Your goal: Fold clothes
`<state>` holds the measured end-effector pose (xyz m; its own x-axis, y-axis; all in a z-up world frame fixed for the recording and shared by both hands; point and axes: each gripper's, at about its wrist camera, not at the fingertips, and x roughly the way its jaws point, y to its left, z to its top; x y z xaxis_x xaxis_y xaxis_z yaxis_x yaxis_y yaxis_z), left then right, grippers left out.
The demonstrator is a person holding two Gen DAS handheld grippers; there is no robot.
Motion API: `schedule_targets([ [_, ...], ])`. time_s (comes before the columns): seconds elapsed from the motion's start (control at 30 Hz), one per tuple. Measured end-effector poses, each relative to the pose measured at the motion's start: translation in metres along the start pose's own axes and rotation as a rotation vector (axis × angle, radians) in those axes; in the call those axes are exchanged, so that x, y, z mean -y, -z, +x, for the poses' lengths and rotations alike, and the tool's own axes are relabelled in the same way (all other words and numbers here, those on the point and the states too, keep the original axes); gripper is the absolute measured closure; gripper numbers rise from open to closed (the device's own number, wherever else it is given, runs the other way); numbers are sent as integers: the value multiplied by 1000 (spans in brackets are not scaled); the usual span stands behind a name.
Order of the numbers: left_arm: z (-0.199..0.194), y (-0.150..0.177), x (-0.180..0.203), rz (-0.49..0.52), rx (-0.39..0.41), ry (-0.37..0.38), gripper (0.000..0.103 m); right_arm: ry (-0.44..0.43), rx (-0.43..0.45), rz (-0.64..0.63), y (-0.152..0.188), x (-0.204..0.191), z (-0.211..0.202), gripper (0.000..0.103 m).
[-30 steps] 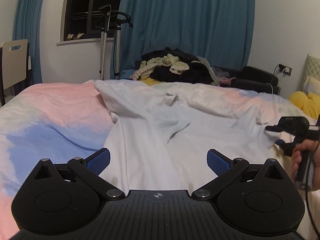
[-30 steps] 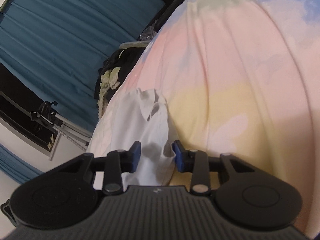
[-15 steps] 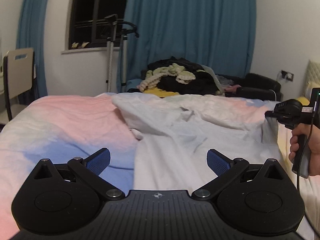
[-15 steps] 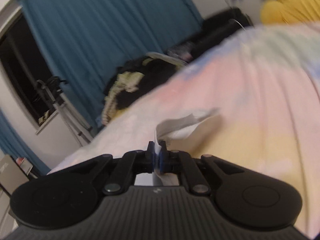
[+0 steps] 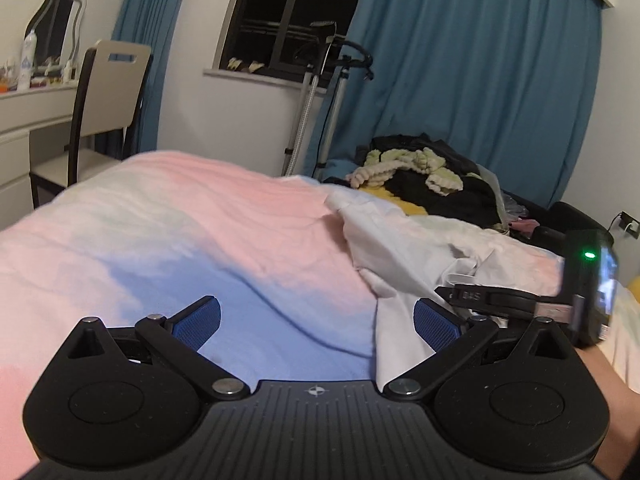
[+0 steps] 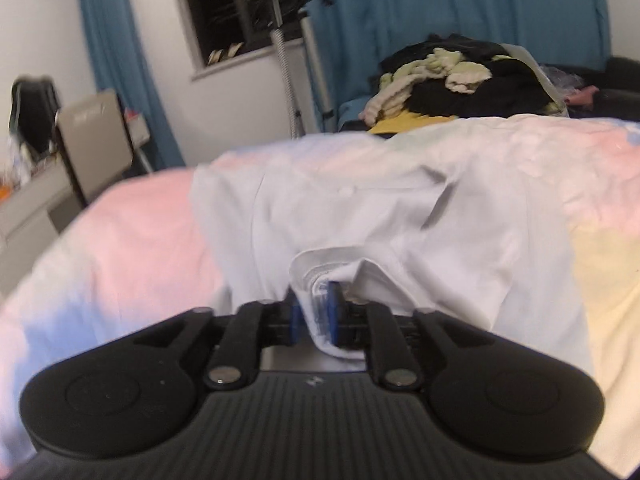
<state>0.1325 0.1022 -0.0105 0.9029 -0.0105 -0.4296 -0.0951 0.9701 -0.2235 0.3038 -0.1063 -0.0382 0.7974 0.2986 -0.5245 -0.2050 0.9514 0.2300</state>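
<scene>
Left wrist view: your left gripper (image 5: 316, 320) hangs over the bedsheet (image 5: 180, 240), jaws spread wide, nothing between the blue pads (image 5: 198, 320). Only pink and blue sheet shows under the gap. The white shirt (image 5: 404, 248) lies crumpled on the right half of the bed, its near edge running down just inside the right pad. Your right gripper (image 5: 452, 294) pokes in from the right edge, low over the shirt, green light on its body; from this side you cannot tell how its jaws stand. Behind the bed: pile of dark and cream clothes (image 5: 424, 176), blue curtains (image 5: 460, 80), a chair (image 5: 108, 96) at left.

Right wrist view, slightly blurred: your right gripper (image 6: 316, 312) has a bunched fold of the white shirt (image 6: 360, 208) between its pads (image 6: 334, 312). The jaws have just been opening a little, and the cloth is still pinched there, bulging out above and below the fingers. The rest of the shirt spreads flat up the bed ahead, sleeve folded in, on the pastel bedsheet (image 6: 120, 232). Clothes pile (image 6: 460, 76) beyond the far edge.
</scene>
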Motion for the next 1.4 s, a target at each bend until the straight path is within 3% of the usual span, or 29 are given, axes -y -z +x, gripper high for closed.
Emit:
schedule_targets([
  [0.07,3,1,-1,-9,-5,10,0,-4,1,6,1,5,-13,68],
  [0.2,2,5,5,11,-12,60,0,-25,-2,76,14,25,-70,66],
  [0.3,-4,10,16,64,1,114,0,47,-52,85,27,35,-118,66],
  [0.47,-7,23,47,201,-16,150,0,73,8,153,58,57,-177,59],
  [0.57,-12,32,63,259,-13,160,0,101,27,163,72,71,-184,59],
  [0.67,-14,43,83,313,0,160,0,114,50,154,63,82,-186,59],
  [0.77,-12,47,107,402,31,160,0,102,128,209,51,96,-198,58],
  [0.97,28,39,172,568,31,190,4,103,186,270,48,125,-217,55],
  [1.13,93,30,223,581,-65,223,20,64,247,433,48,159,-227,51],
  [1.27,145,34,245,610,-109,166,40,35,290,468,50,168,-228,46],
  [1.4,182,35,242,590,-197,105,89,-1,231,518,53,176,-214,46],
])
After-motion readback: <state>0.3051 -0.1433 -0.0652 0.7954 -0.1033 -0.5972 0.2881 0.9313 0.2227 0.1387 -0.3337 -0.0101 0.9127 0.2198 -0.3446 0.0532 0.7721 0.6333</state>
